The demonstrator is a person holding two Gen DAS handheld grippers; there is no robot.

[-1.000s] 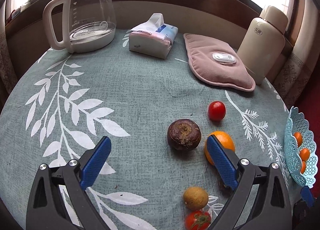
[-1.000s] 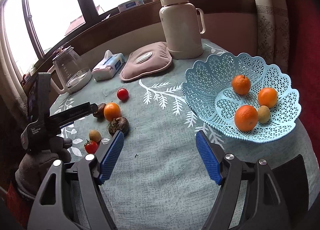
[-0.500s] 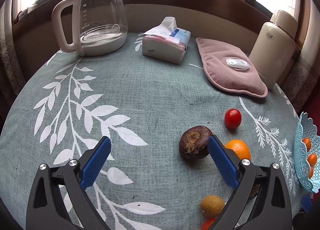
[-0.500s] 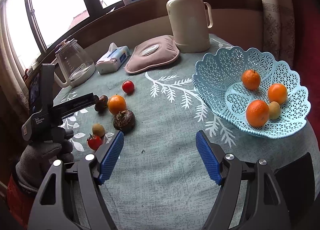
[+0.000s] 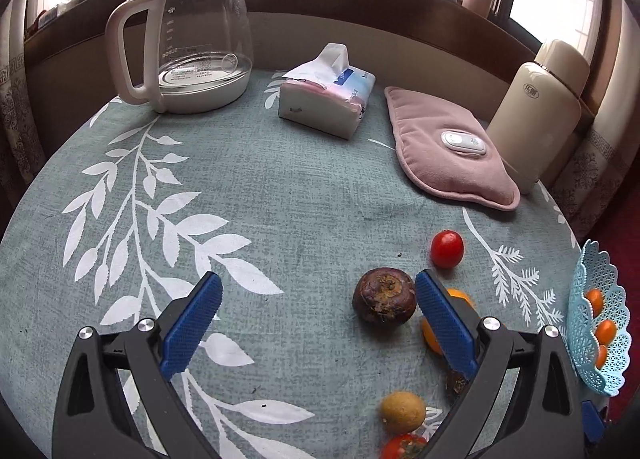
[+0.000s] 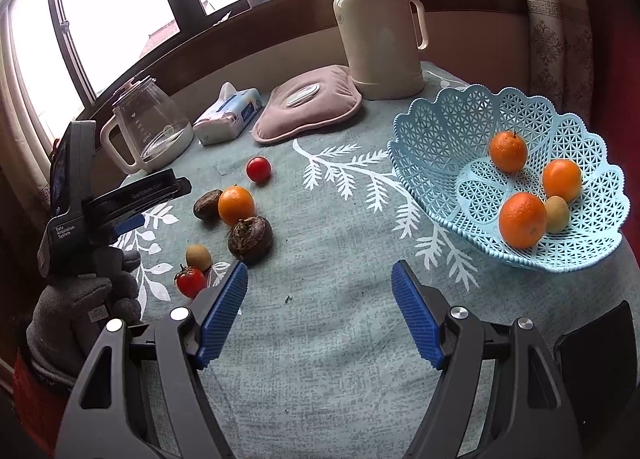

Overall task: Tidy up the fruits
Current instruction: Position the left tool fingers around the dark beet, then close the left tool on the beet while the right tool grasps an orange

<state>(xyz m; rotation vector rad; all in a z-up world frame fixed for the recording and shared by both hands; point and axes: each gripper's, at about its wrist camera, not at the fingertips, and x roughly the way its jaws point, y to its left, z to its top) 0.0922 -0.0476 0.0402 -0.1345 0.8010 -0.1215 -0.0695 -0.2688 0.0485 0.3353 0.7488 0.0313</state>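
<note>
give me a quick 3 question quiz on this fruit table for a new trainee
1. True or false: the blue basket already holds three oranges and one small yellow-brown fruit.
2. Multiple choice: which loose fruit lies nearest the pink heat pad? A) the round red tomato B) the tomato with a green stem C) the orange on the cloth
3. Short answer: is either of the two grippers holding anything?

Key
1. True.
2. A.
3. No. The left gripper and the right gripper both have open jaws with only cloth between them.
</note>
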